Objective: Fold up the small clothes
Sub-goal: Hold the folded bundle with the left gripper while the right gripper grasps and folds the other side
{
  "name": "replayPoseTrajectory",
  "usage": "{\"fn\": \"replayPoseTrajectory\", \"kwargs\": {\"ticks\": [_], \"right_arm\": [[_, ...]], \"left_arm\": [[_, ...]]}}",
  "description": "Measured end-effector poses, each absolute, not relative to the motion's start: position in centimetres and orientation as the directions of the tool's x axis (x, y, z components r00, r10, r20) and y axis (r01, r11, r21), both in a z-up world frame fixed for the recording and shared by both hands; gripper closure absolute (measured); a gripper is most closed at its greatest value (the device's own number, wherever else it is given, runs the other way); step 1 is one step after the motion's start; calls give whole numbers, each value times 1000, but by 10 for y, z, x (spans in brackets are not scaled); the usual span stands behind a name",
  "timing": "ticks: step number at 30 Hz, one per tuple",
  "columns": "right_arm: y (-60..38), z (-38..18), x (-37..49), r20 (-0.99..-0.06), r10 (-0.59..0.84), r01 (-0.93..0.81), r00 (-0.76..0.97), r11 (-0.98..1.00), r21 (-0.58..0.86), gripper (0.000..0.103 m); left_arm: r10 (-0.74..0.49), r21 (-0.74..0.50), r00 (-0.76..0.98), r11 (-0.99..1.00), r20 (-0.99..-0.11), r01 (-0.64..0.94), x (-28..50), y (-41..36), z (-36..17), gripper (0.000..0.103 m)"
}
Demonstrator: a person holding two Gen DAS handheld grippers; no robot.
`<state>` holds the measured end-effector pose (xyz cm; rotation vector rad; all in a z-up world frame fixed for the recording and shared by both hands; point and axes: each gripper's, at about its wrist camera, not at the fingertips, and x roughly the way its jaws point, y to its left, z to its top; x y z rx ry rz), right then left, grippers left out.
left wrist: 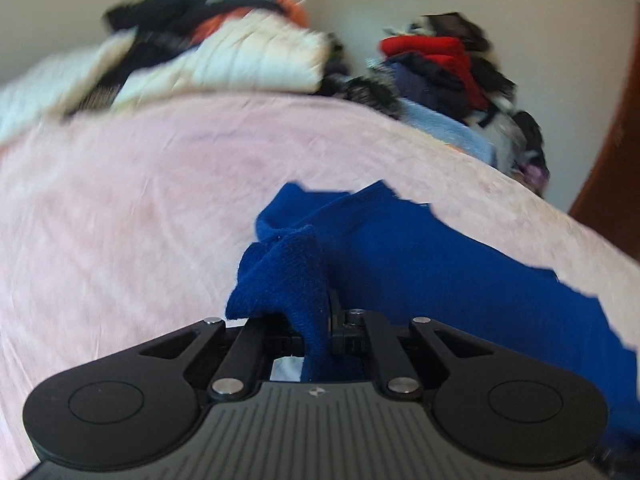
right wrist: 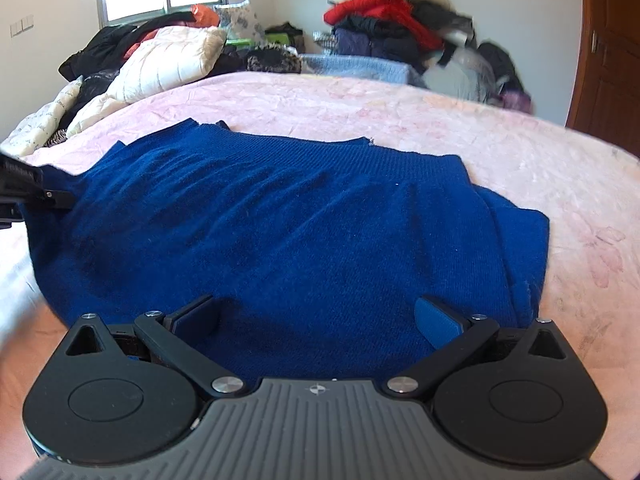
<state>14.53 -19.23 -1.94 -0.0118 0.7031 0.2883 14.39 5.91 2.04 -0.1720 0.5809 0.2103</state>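
Note:
A dark blue knit sweater (right wrist: pixel 288 220) lies spread on the pink bedspread (right wrist: pixel 400 104). My right gripper (right wrist: pixel 316 320) is open, its blue-padded fingers (right wrist: pixel 436 322) wide apart over the sweater's near edge, holding nothing. My left gripper (left wrist: pixel 320 320) is shut on a bunched fold of the blue sweater (left wrist: pixel 280 276), which trails off to the right across the bed in the left wrist view (left wrist: pixel 440 264). The left gripper also shows at the far left of the right wrist view (right wrist: pixel 44 196), at the sweater's left edge.
Cream pillows (right wrist: pixel 168 60) and dark clothes (right wrist: pixel 104 46) are piled at the bed's head. A heap of red and dark garments (right wrist: pixel 392 20) stands at the far right. A wooden door (right wrist: pixel 608 48) is on the right. The pink bedspread (left wrist: pixel 140 200) stretches left of the sweater.

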Motion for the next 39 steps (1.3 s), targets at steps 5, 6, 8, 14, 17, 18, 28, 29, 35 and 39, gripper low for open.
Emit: {"fn": "replayPoseTrajectory", "kwargs": {"ticks": [5, 6, 8, 14, 17, 18, 28, 29, 35, 39], "right_arm": [[-238, 17, 202, -535, 592, -155, 603, 745, 648, 0], [-244, 14, 220, -501, 674, -121, 542, 653, 747, 1], [-246, 3, 246, -477, 749, -66, 461, 565, 823, 2], [-218, -12, 275, -590, 701, -43, 401, 658, 752, 2], [-204, -9, 281, -581, 709, -66, 400, 654, 753, 2], [-202, -8, 285, -577, 710, -63, 403, 650, 757, 3], [-193, -12, 307, -514, 795, -23, 322, 549, 836, 12], [-189, -16, 307, -524, 803, -15, 285, 550, 835, 12], [-185, -17, 302, -545, 794, -21, 271, 570, 821, 16], [-187, -16, 313, -577, 743, -14, 338, 617, 787, 89]], "left_arm": [[1, 227, 877, 966, -481, 123, 121, -36, 19, 96], [-9, 269, 877, 950, -481, 158, 117, -49, 10, 96], [-15, 279, 864, 943, -503, 179, 114, -59, -5, 96], [-28, 211, 866, 965, -499, 153, 113, -53, -17, 96], [-32, 202, 868, 968, -496, 152, 114, -51, -15, 96], [-30, 206, 868, 967, -496, 151, 115, -51, -15, 96], [-143, -104, 858, 989, -494, 104, 112, -8, -13, 96], [-145, -119, 860, 988, -490, 98, 111, -6, -12, 96], [-111, -61, 881, 994, -461, 93, 98, -14, -9, 96], [-89, -5, 875, 995, -475, 99, 100, -25, -8, 95]]}}
